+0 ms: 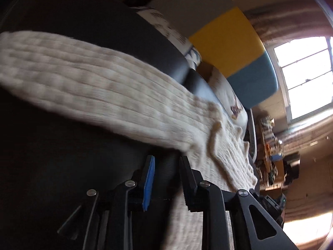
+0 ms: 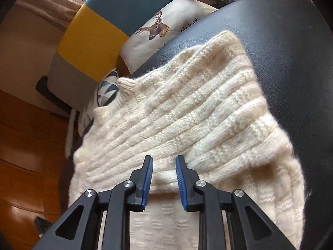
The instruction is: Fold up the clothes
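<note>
The cream knitted sweater point(image 2: 187, 112) is seen spread over a black padded surface point(image 2: 291, 62), just ahead of and beneath both tongs. The right tongs point(image 2: 164, 166) are held apart with nothing gripped, their blue pads point(image 2: 145, 183) hovering over a folded ridge of the knit. The left tongs point(image 1: 166, 162) are likewise parted and hold nothing, with the sweater's sleeve point(image 1: 83, 79) stretched across just beyond the tips. Farther ahead of the right tongs, a deer-printed cushion point(image 2: 166, 33) and a yellow, teal and grey chair back point(image 2: 100, 33) are visible.
</note>
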